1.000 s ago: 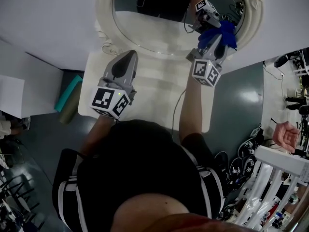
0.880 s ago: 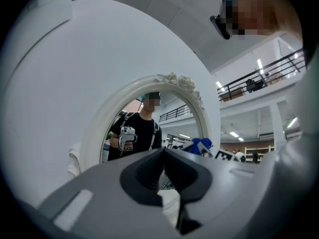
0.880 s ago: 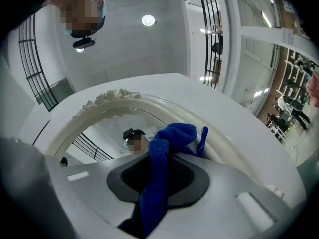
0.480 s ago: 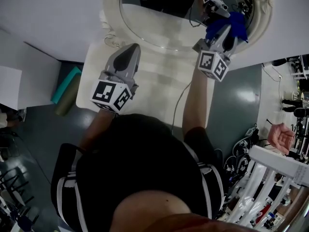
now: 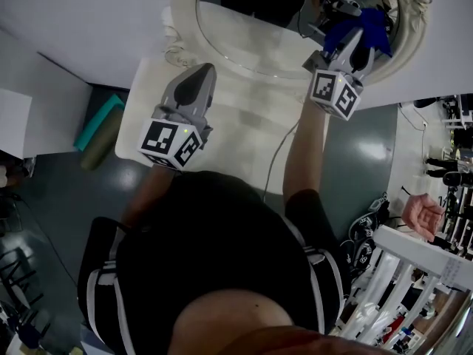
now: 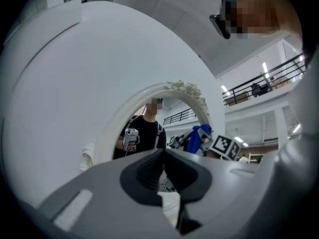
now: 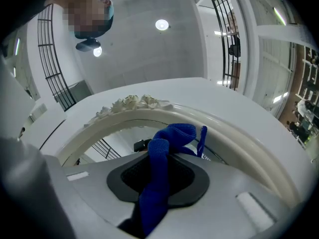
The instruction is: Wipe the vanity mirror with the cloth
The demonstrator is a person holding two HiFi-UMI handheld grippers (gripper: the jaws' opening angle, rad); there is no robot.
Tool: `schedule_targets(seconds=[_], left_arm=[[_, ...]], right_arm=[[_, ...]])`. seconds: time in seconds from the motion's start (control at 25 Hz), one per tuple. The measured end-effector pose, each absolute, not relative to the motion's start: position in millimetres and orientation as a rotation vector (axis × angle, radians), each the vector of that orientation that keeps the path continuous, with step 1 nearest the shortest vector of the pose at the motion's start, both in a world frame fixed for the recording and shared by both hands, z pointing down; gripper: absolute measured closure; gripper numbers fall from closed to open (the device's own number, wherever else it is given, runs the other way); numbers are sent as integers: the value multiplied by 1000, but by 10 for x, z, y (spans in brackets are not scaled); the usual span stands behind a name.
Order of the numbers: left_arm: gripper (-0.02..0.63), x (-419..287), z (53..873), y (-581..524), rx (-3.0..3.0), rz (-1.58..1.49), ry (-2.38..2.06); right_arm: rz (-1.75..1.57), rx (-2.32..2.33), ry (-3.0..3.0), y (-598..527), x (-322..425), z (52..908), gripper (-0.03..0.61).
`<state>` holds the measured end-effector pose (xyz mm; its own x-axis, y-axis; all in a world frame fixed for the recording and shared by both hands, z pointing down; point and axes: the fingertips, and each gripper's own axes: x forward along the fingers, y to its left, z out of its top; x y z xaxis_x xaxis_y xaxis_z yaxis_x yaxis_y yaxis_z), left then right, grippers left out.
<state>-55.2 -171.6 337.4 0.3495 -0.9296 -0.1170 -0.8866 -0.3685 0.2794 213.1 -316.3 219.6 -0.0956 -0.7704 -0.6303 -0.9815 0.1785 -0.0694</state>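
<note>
The vanity mirror (image 5: 244, 28) is oval with a cream ornate frame (image 5: 182, 32) and stands at the back of a white table (image 5: 244, 146). My right gripper (image 5: 363, 34) is shut on a blue cloth (image 5: 369, 28) and holds it at the mirror's right side; in the right gripper view the blue cloth (image 7: 159, 178) runs between the jaws of my right gripper (image 7: 158, 156) up to the cream frame (image 7: 239, 138). My left gripper (image 5: 198, 76) hovers shut and empty over the table, below the mirror's left part. In the left gripper view my left gripper (image 6: 163, 153) points at the mirror (image 6: 164, 128).
A white wall (image 5: 89, 21) rises behind the mirror. A cable (image 5: 275, 161) runs across the tabletop. On the floor to the left lies a teal and olive roll (image 5: 100, 135). To the right stand a white rack (image 5: 414, 272) and dark equipment; another person's hand (image 5: 421, 214) shows there.
My right gripper with the blue cloth has moved up and to the right along the mirror's right side. The left gripper has hardly moved.
</note>
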Motion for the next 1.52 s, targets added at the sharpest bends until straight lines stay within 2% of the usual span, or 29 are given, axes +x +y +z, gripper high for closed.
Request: schedule_targets(seconds=[0.56,1.0,1.28,1.4,1.52], left_arm=[[603,-768,3386,-1642,2416,-387,-1688],[603,-1056,3387,-1573,2371,-409,-1738],[603,-1195,3425,-1533,2334,-426,-1768],[603,-1254,3476,-1514,2310,-429,-1782],[603,-1317,3515,-1488,2291,-424,-1795]], right_arm=[[695,-1622,2044,-3163,1639,1913,502],[919,-1579,2187,-3118,775,1805,502],[1230,-1472,2259,-3045,85,2051,502],[1409,-1520,2389,-3105,-193,2490,502],[1425,-1477,2472,-3110,-420,2871,502]])
